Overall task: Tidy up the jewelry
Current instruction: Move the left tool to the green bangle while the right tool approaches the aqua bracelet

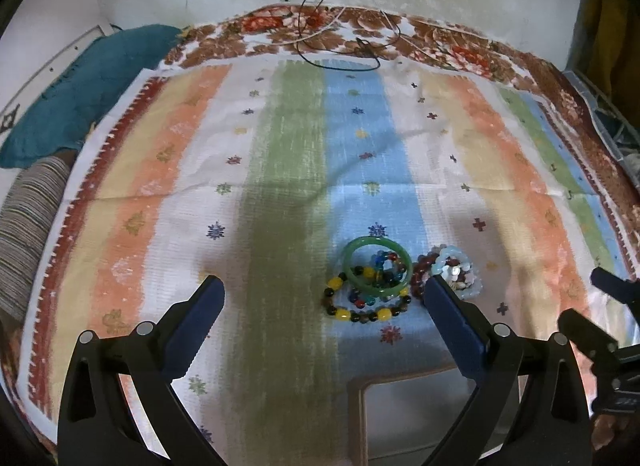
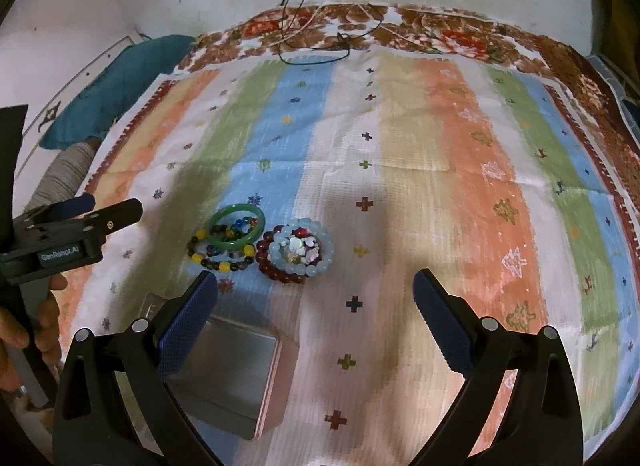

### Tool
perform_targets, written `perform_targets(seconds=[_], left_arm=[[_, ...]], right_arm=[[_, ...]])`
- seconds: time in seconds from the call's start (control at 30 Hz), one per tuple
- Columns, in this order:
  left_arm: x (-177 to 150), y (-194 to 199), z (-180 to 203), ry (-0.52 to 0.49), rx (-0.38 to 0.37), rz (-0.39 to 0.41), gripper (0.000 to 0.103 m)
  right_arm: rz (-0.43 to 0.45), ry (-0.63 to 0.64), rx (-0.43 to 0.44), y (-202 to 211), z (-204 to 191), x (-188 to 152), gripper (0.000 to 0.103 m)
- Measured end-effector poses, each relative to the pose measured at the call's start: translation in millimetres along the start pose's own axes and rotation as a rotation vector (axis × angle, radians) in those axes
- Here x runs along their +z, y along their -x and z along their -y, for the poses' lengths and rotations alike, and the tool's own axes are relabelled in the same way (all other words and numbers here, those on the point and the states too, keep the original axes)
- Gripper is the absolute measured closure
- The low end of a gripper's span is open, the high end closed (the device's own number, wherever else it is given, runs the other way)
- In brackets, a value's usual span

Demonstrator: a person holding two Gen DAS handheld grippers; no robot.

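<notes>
A striped cloth (image 1: 288, 169) in orange, green, blue and cream bands, dotted with small cross and flower motifs, covers the surface, with a brown floral blanket (image 1: 440, 41) showing beyond its far edge.

The jewelry sits in a tight cluster on the blue band. A glossy green bangle (image 1: 377, 266) lies on top of a bracelet of yellow and dark round beads (image 1: 362, 312), with a small ring of mixed coloured glass beads (image 1: 386, 264) inside the bangle. Just right of these, touching or nearly so, a dark red bead bracelet (image 2: 280, 262) lies under a pale blue bead bracelet (image 2: 300, 248), which encircles some small shell-like pieces too fine to make out.

A shallow open box with a pinkish rim and grey lining (image 2: 236, 370) rests on the cloth nearer the camera, a little apart from the cluster.

The left tool (image 1: 322, 310) hovers above the cloth with its blue-padded fingers spread wide, holding nothing; the bangle cluster lies between and just beyond its tips. The right tool (image 2: 314, 298) is likewise spread apart and empty, its left finger (image 2: 188, 326) overlapping the box in view. A hand (image 2: 28, 330) grips the left tool's handle at the left edge of the right wrist view.

Thin dark cords (image 1: 340, 53) trail down the wall onto the blanket at the far side, and a teal cushion (image 1: 88, 85) lies far left.
</notes>
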State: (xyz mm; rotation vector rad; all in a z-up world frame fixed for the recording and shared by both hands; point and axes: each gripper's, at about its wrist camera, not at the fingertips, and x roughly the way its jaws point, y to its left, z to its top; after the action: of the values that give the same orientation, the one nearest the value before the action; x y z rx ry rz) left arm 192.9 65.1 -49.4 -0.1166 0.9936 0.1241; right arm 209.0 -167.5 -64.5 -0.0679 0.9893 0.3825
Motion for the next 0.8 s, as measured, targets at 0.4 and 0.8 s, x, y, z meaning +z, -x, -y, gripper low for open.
perform_targets(seconds=[0.4,0.8], left_arm=[[7,-40,3,-0.036,0.005,-0.064,0.006],[11,-67,5,-0.063,0.009,-0.092,0.006]], right_arm=[[-0.058,-0.013,-0.019,-32,7,11,0.004],[-0.087,-0.014,-0.050,-57,15,19,0.017]])
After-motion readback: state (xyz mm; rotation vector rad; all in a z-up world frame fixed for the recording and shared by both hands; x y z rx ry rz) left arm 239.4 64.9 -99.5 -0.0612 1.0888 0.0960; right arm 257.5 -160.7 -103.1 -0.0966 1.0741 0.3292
